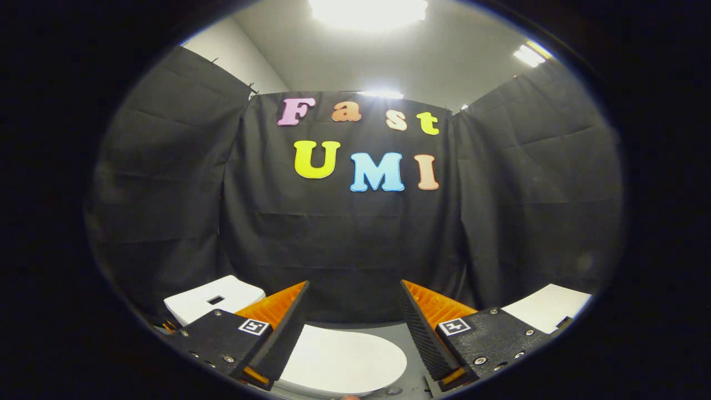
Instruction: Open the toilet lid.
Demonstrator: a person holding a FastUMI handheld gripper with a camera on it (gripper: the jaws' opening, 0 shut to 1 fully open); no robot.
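The toilet lid (341, 361) lay closed and flat, a smooth white oval with a rounded end toward the right, its long axis running roughly across between the two fingers. It sat low, between and just beneath the fingers, on a grey surface (408, 344). The tool (353, 289) hung above it with its fingers spread wide apart, touching nothing; their inner faces were ribbed, and each finger mount carried a small square black-and-white marker. Behind the left finger stood a white boxy block (214, 300) with a small dark rectangular slot on top. Beyond the right finger lay a flat white panel (547, 305). Creased black cloth (344, 244) walled the booth behind.
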